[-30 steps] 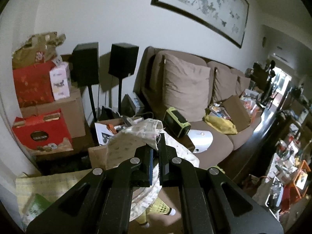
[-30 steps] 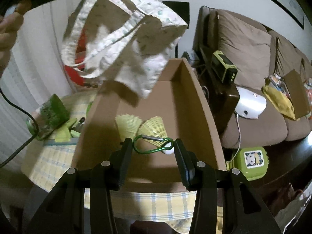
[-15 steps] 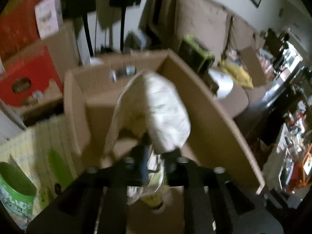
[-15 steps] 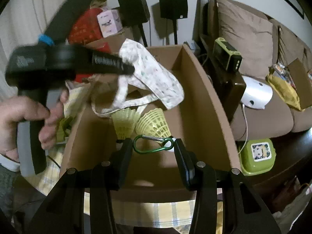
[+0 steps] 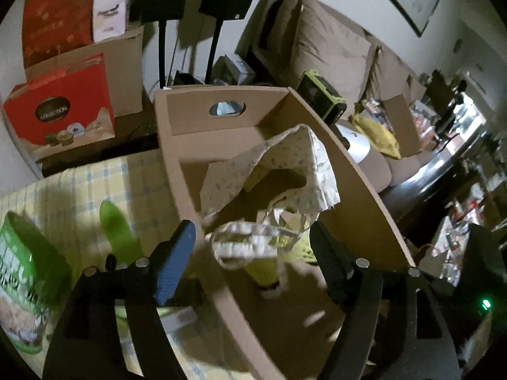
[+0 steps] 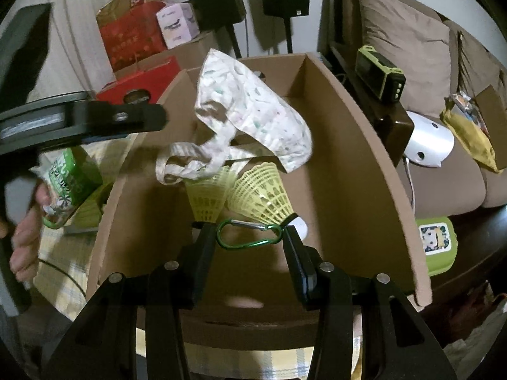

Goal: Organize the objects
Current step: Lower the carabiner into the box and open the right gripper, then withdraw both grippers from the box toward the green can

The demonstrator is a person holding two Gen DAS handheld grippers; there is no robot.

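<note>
1. Over the cardboard box [image 6: 364, 145] our left gripper [image 5: 253, 250] has just been opening; its jaws stand apart, and the patterned cloth bag [image 6: 253, 117] is free of them, above the box floor.
2. Our right gripper [image 6: 248, 237] is clenched on a green carabiner [image 6: 250, 237].
3. Below lie two yellow shuttlecocks [image 6: 263, 193].
4. Beside the box, on the checked tablecloth [image 5: 95, 186], we see a green can [image 5: 22, 288].
</note>
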